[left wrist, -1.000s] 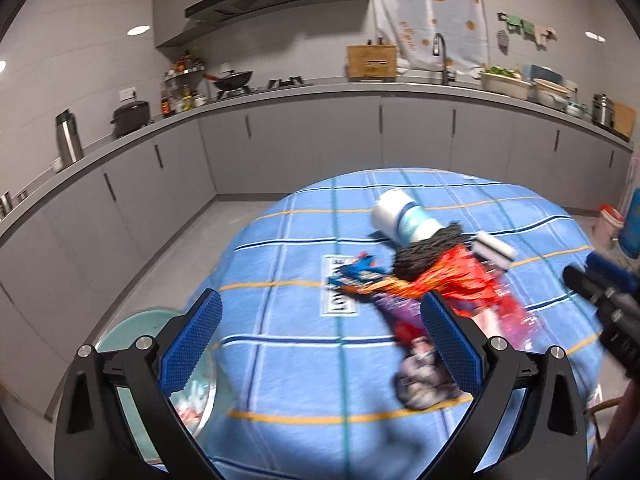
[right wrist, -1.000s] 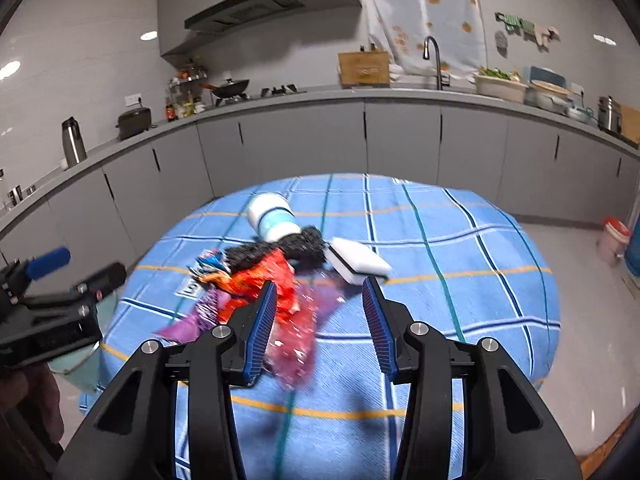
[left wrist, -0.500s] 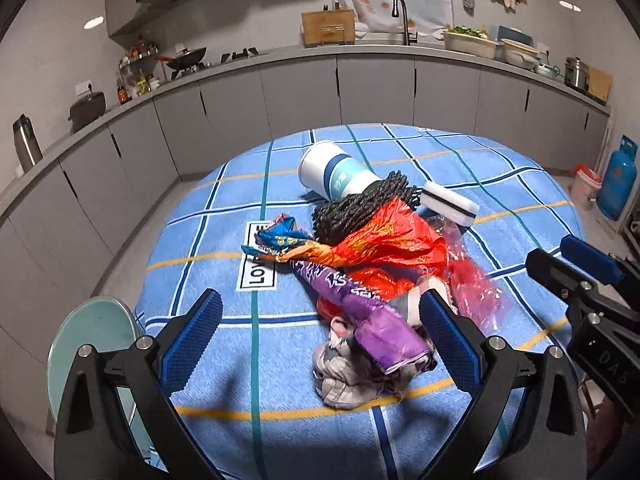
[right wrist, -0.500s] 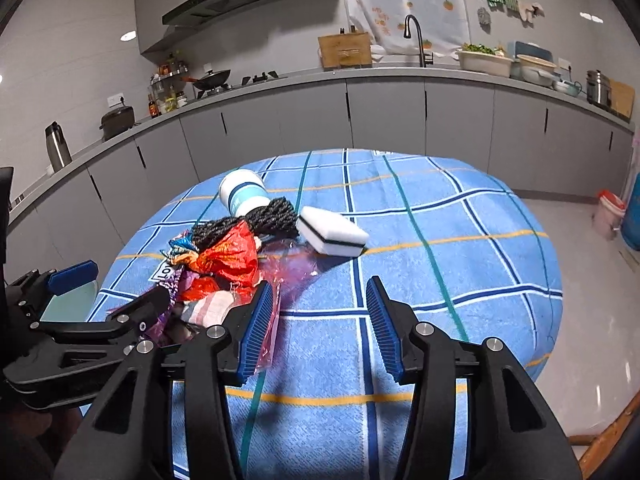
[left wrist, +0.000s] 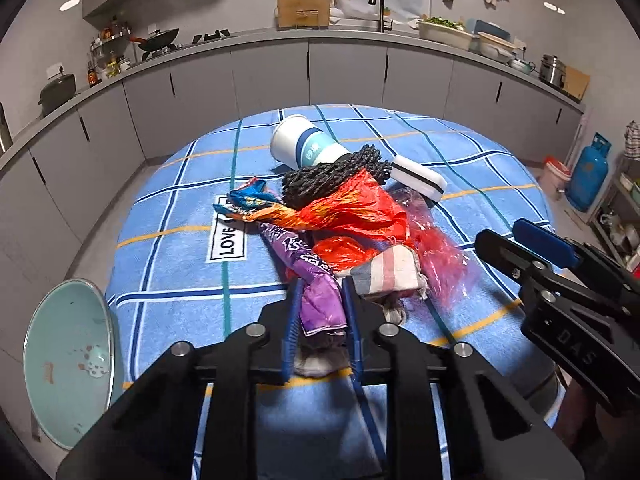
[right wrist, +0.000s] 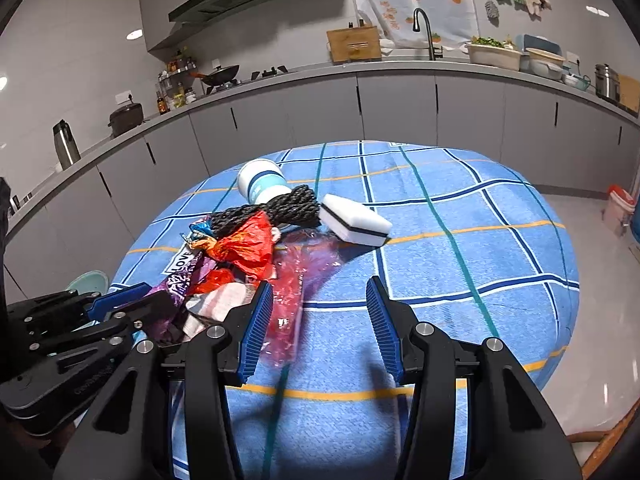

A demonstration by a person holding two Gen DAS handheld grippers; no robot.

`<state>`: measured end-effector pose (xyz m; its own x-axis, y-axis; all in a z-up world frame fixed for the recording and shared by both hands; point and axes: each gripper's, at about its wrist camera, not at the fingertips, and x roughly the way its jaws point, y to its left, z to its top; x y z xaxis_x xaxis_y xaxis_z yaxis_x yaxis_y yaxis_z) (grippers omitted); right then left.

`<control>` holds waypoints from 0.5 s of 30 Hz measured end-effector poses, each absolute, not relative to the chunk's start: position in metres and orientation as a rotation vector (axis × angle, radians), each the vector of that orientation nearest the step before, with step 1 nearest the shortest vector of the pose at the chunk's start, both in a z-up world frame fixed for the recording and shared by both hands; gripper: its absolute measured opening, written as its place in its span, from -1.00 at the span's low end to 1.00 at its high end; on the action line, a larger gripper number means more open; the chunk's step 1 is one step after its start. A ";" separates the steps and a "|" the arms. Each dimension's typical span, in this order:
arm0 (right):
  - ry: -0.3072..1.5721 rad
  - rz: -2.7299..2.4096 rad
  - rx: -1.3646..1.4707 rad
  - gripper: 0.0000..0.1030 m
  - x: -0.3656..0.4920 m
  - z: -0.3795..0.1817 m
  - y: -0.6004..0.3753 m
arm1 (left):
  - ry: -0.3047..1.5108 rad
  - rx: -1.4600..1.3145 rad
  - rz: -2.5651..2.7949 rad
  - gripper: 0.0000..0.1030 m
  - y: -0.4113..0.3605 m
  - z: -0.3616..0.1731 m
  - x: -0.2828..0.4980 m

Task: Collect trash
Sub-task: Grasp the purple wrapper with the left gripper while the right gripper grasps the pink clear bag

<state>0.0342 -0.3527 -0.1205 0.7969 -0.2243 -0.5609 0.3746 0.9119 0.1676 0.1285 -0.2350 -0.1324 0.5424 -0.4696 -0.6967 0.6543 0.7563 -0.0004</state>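
Note:
A trash pile lies on the round table with the blue checked cloth (left wrist: 176, 264): a purple wrapper (left wrist: 316, 280), red plastic bag (left wrist: 352, 208), black mesh (left wrist: 332, 176), striped rag (left wrist: 388, 272), white-blue cup (left wrist: 304, 144) and white sponge (left wrist: 418, 178). My left gripper (left wrist: 320, 320) is shut on the near end of the purple wrapper. My right gripper (right wrist: 318, 320) is open and empty above the cloth, just right of the pile; its left pad touches pink film (right wrist: 288, 300). The pile also shows in the right wrist view (right wrist: 244, 248).
A pale green bin (left wrist: 64, 360) stands on the floor left of the table. Grey kitchen cabinets (left wrist: 344, 72) curve behind. A blue gas cylinder (left wrist: 588, 176) and a red-white bucket (right wrist: 620, 208) stand on the floor at right.
My left gripper has closed from wide open onto the purple wrapper after moving in toward the pile. My right gripper stayed open and shifted a little closer to the pile.

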 end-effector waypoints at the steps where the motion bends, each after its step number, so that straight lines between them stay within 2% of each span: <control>1: 0.563 -0.320 0.280 -0.05 0.035 -0.120 -0.351 | 0.727 0.277 -0.675 -0.65 -0.231 -0.129 0.126; 12: 0.587 -0.279 0.290 -0.05 0.043 -0.126 -0.347 | 0.561 0.310 -0.578 -0.74 -0.198 -0.097 0.107; 15: 0.609 -0.274 0.299 -0.14 0.046 -0.132 -0.350 | 0.560 0.293 -0.573 -0.74 -0.191 -0.093 0.110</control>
